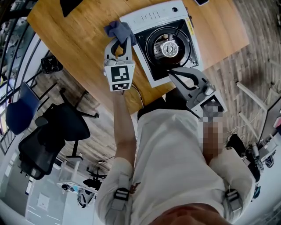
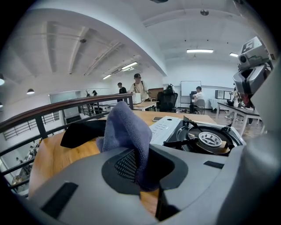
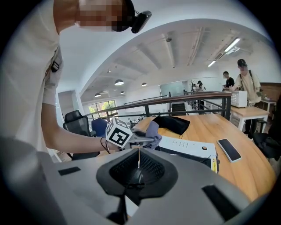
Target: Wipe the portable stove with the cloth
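A person's left gripper (image 1: 122,44) clamps a blue-grey cloth (image 1: 119,30) just beside the portable stove (image 1: 154,17) on a wooden table (image 1: 74,39), while the right gripper (image 1: 172,73), jaws together and empty, hovers at the stove's near edge.

Hidden, clipped
Near edge of portable stove (image 1: 153,18) partly under right gripper (image 1: 171,73); phone (image 1: 201,2), black pouch (image 1: 70,5) at far end of table (image 1: 79,39) cut by frame top.

Wooden table (image 1: 66,30), black office chairs (image 1: 57,127) (one blue), plank floor (image 1: 246,88).
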The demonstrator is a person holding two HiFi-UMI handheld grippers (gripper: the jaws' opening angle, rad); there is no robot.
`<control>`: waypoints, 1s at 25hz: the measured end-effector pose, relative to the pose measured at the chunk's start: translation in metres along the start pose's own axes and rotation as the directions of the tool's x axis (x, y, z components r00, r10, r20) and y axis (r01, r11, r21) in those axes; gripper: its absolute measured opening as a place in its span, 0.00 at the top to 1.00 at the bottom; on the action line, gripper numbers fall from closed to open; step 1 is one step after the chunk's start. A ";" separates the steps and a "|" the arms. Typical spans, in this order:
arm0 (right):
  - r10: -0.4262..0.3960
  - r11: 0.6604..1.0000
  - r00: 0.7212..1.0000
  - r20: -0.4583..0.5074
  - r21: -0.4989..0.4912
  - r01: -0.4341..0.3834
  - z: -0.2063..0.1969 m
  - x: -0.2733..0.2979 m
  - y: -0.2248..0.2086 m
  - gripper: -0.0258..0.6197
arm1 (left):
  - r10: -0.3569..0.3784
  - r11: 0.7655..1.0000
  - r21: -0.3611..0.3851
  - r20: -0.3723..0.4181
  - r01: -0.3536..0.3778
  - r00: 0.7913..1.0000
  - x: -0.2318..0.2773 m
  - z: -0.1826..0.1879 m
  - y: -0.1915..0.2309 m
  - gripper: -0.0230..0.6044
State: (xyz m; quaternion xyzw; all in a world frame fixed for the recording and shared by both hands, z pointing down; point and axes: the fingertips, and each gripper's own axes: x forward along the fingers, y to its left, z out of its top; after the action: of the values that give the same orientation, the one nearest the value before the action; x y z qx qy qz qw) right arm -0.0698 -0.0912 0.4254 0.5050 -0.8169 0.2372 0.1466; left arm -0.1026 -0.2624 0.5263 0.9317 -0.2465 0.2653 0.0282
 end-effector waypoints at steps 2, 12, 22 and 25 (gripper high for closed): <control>-0.005 1.000 1.000 -0.006 0.003 0.005 -0.004 -0.002 0.000 0.92 | -0.003 1.000 0.018 -0.008 0.003 1.000 0.001 0.000 -0.002 0.87; -0.012 1.000 1.000 0.006 0.007 0.012 -0.009 -0.004 0.008 0.92 | -0.021 0.997 0.067 -0.040 0.024 0.999 -0.007 -0.004 -0.011 0.88; -0.009 1.000 1.000 0.006 -0.003 0.009 -0.013 -0.006 0.025 0.92 | -0.039 0.995 0.092 -0.048 0.043 0.998 -0.021 -0.012 -0.028 0.88; -0.013 1.000 1.000 0.007 -0.002 0.013 -0.016 -0.007 0.030 0.92 | -0.040 0.994 0.097 -0.049 0.045 0.998 -0.025 -0.015 -0.033 0.88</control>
State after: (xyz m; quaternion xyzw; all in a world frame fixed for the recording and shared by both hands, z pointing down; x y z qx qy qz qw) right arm -0.0933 -0.0658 0.4280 0.5110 -0.8144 0.2334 0.1458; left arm -0.1127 -0.2196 0.5287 0.9305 -0.2124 0.2984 -0.0062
